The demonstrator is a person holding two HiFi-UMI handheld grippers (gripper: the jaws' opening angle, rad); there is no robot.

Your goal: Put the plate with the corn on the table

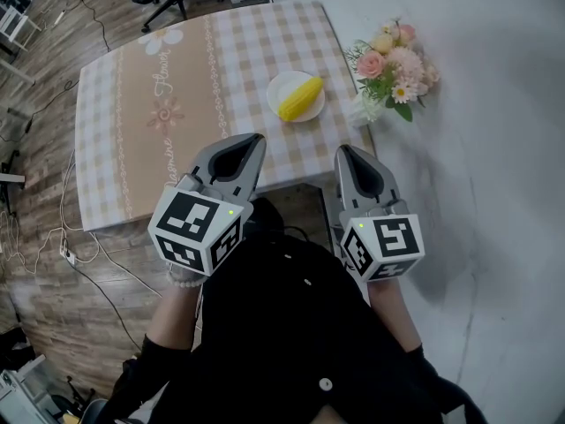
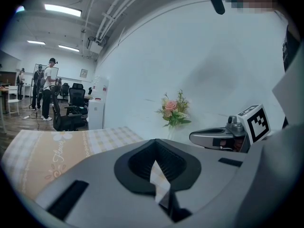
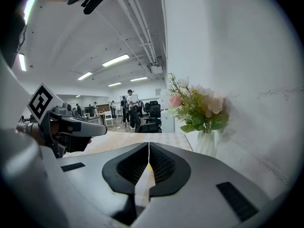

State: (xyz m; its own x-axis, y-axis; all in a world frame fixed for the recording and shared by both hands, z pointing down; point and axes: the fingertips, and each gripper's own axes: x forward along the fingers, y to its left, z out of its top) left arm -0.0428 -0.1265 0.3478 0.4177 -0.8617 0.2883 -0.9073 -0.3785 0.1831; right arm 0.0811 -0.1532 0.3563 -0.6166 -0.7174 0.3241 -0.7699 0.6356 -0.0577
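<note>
Seemingly past the placing step: see plate (image 1: 296, 113) with corn (image 1: 301, 98) set on the checked surface (image 1: 177, 104), near the flowers (image 1: 393, 64). Note left claw (image 1: 255, 140) and right claw (image 1: 345, 150) both shut, holding nothing (well apart from the plate). Calls for no further move, probably, beyond keeping clear.

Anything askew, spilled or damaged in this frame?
Nothing stands out. The plate sits flat on the table near its right edge, the corn lies on it, and nothing is spilled.
</note>
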